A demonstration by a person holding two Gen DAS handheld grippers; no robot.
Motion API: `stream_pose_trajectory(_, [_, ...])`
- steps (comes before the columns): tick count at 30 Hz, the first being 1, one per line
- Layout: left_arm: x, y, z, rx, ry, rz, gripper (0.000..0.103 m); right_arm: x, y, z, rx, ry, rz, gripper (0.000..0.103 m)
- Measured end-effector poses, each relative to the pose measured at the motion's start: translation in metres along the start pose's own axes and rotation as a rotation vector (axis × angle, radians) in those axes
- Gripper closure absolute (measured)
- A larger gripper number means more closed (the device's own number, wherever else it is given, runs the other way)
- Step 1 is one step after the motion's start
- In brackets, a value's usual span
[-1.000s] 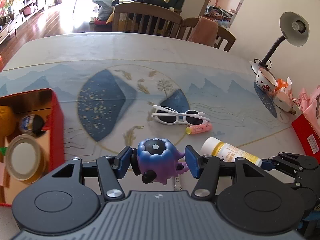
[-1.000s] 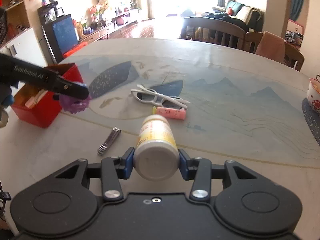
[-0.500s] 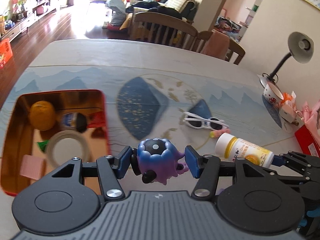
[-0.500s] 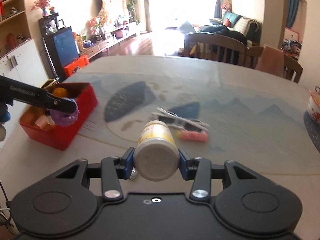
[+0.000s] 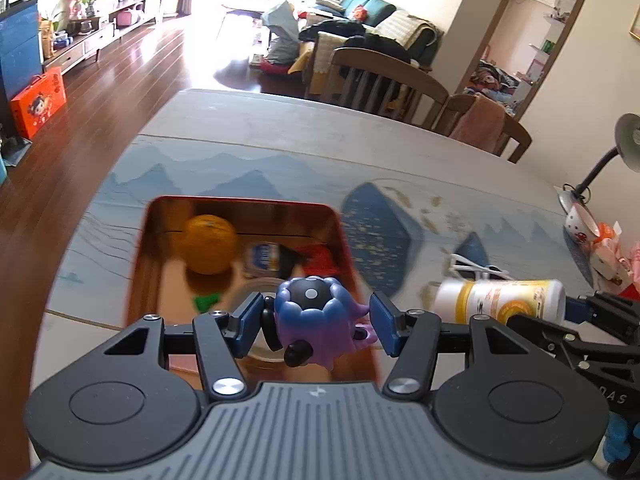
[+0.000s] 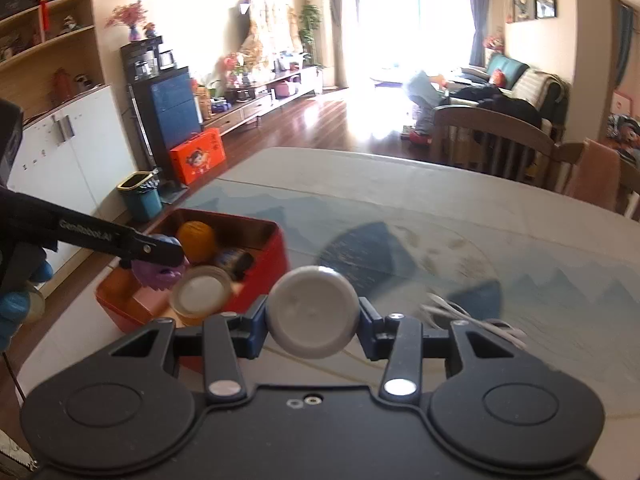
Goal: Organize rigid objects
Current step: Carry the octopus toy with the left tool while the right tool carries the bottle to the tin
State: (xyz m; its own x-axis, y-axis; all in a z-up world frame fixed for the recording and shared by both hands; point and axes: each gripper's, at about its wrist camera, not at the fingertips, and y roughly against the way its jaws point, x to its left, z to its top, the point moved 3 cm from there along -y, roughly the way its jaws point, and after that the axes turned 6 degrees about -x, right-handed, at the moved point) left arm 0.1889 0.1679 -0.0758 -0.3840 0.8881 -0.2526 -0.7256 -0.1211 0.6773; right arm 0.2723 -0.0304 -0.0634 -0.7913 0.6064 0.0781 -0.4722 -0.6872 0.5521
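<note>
The left tongs (image 5: 316,322) pinch the purple toy (image 5: 316,320) above the red box (image 5: 352,256) – lower it into a free corner beside the orange (image 5: 210,244) before releasing – while the right tongs (image 6: 312,326) grip the white bottle (image 6: 312,312) just above the worktop (image 6: 440,200).

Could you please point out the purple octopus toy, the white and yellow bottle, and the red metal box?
Purple rubbery octopus toy (image 5: 320,322): left wrist view, on its body.
White plastic bottle with yellow label (image 5: 500,300): left wrist view, on the label.
Red rectangular metal box (image 6: 276,254): right wrist view, on its outer side wall.
</note>
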Motion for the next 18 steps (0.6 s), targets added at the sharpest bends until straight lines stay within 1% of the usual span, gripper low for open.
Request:
stream_pose_trajectory(3, [0.017, -0.002, 0.002, 0.008, 0.003, 0.012, 0.046, 0.017, -0.011, 0.007, -0.006, 0.022, 0.003, 0.059])
stream_pose_trajectory(6, [0.033, -0.006, 0.006, 0.014, 0.003, 0.021, 0.046, 0.027, -0.018, 0.018, -0.029, 0.016, -0.001, 0.059])
stream_pose_trajectory(9, [0.044, -0.007, 0.011, 0.012, -0.006, 0.022, 0.046, 0.032, -0.021, 0.033, -0.074, -0.026, 0.028, 0.059])
stream_pose_trajectory(12, [0.054, -0.012, 0.015, 0.019, -0.02, 0.02, 0.046, 0.043, -0.027, 0.043, -0.11, -0.012, 0.042, 0.059])
stream_pose_trajectory(18, [0.06, -0.028, 0.012, 0.055, -0.083, 0.019, 0.046, 0.057, -0.056, 0.048, -0.112, 0.021, 0.051, 0.059])
